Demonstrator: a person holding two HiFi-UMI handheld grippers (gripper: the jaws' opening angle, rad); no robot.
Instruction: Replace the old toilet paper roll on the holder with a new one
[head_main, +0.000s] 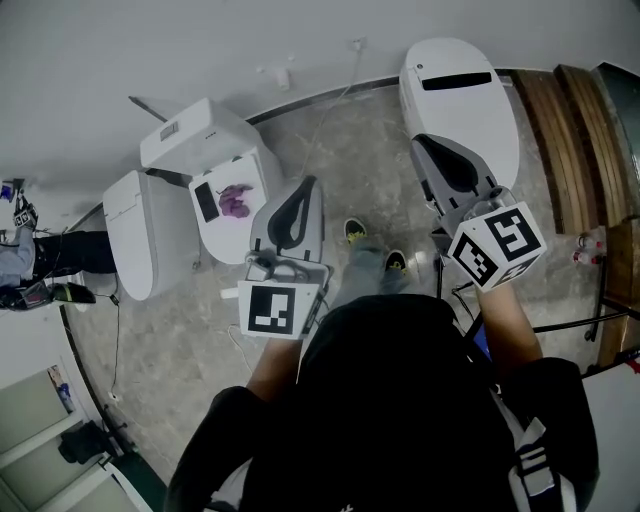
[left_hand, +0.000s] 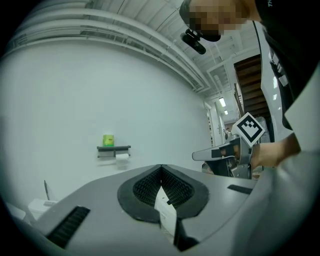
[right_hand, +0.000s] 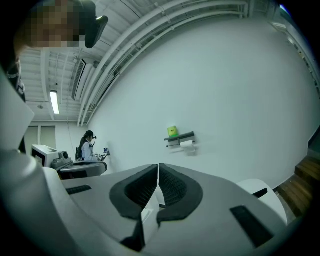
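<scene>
Far off on the white wall hangs a dark holder shelf (left_hand: 114, 148) (right_hand: 180, 137). A white paper roll (left_hand: 121, 157) (right_hand: 187, 144) hangs under it, and a small green package (left_hand: 108, 140) (right_hand: 172, 131) stands on top. Both grippers are held out level toward that wall, well short of it. My left gripper (left_hand: 161, 166) (head_main: 308, 182) is shut, with nothing held between its ribbed pads. My right gripper (right_hand: 158, 165) (head_main: 418, 140) is shut and empty too; it also shows at the right of the left gripper view (left_hand: 225, 152). The holder is out of the head view.
Below me, a white toilet (head_main: 460, 90) stands under the right gripper and another white toilet (head_main: 215, 190) with a dark item on it to the left. A wooden bench (head_main: 570, 140) lies at the right. A person (right_hand: 87, 145) stands far left by equipment.
</scene>
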